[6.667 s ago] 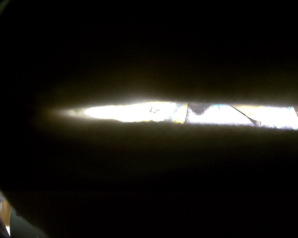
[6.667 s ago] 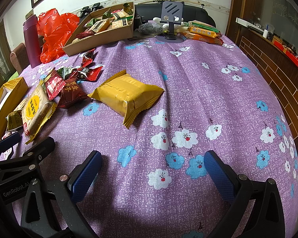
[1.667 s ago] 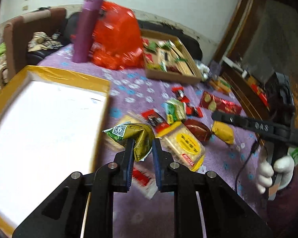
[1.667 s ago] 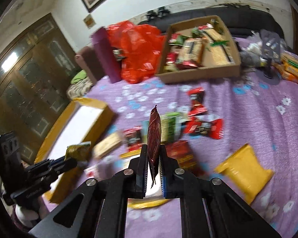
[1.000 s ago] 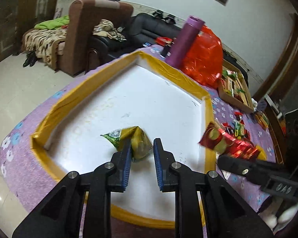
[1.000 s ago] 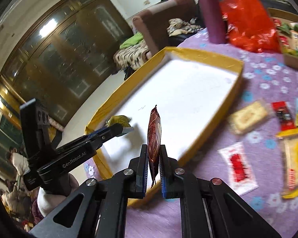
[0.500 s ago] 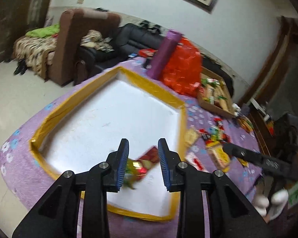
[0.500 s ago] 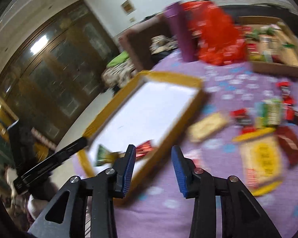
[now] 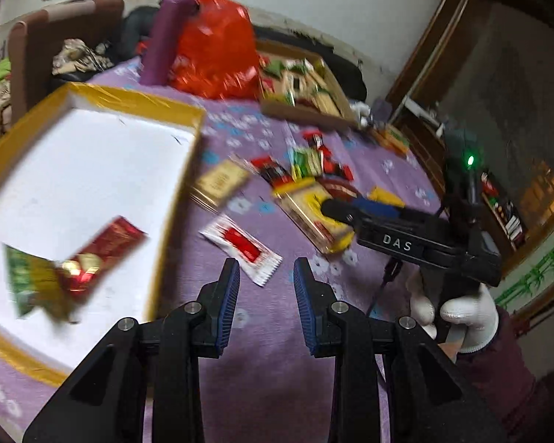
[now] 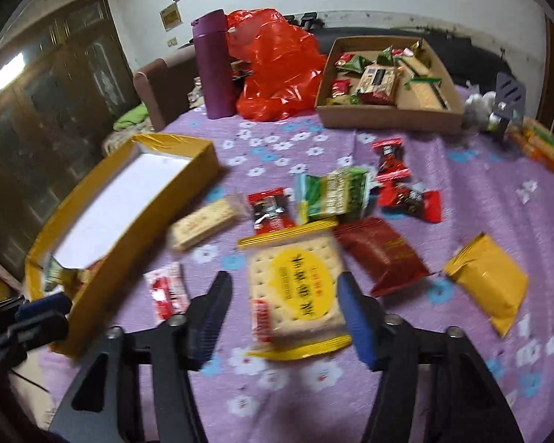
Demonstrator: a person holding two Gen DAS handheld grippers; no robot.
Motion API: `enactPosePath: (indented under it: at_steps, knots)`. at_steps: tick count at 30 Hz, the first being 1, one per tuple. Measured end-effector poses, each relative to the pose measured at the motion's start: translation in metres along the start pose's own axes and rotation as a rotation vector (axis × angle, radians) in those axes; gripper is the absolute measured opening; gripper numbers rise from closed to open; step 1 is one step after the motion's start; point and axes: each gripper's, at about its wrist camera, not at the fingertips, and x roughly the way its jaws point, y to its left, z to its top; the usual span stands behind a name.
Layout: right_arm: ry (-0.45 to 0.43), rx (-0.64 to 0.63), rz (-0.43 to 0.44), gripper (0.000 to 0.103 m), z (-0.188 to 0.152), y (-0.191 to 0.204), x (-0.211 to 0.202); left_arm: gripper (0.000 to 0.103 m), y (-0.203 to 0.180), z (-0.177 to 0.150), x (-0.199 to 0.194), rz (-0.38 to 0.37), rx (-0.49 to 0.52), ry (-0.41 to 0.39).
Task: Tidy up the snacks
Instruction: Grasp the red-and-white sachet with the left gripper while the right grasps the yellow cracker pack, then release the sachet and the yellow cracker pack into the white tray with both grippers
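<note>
In the white tray with the yellow rim lie a red packet and a green-gold packet. My left gripper hangs just right of the tray, slightly open and holding nothing, with a white-and-red sachet on the cloth just beyond its tips. My right gripper hovers over the snack pile. Its jaws are opening. A yellow cracker pack lies on the cloth between them, untouched by the pads. Around the pack lie a dark red packet, a green packet and a biscuit bar.
A cardboard box of snacks, a red plastic bag and a purple flask stand at the back of the purple flowered cloth. A yellow pack lies to the right. A white-gloved hand holds the right gripper.
Both grippers have let their packets go into the tray and swung right, away from it and over the cloth. The right jaws have spread wider since half a second ago.
</note>
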Motion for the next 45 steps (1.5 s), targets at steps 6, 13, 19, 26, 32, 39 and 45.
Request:
enactPosePath:
  at_steps: [6, 13, 19, 26, 32, 39, 45]
  knots:
    - [0.057, -0.013, -0.004, 0.073, 0.003, 0.000, 0.026, 0.028, -0.004, 0.004, 0.045, 0.076, -0.003, 0.084]
    - [0.073, 0.014, 0.032, 0.075, -0.001, -0.008, 0.037, 0.032, -0.004, 0.010, 0.075, 0.156, 0.018, 0.109]
    - [0.063, 0.035, 0.051, 0.074, -0.002, -0.013, 0.038, 0.051, -0.011, 0.018, 0.086, 0.175, 0.042, 0.106]
    - [0.052, 0.042, 0.045, 0.074, -0.001, -0.018, 0.038, 0.052, -0.011, 0.022, 0.093, 0.197, 0.065, 0.084]
    - [0.055, -0.014, -0.007, 0.071, -0.002, -0.012, 0.038, 0.047, -0.019, 0.017, 0.097, 0.247, 0.169, 0.061]
    - [0.036, 0.034, -0.019, 0.070, -0.005, -0.020, 0.031, 0.021, -0.027, 0.015, 0.092, 0.269, 0.224, 0.039]
    - [-0.021, 0.060, 0.021, 0.070, -0.005, -0.022, 0.020, 0.021, -0.018, 0.017, 0.065, 0.238, 0.162, -0.012]
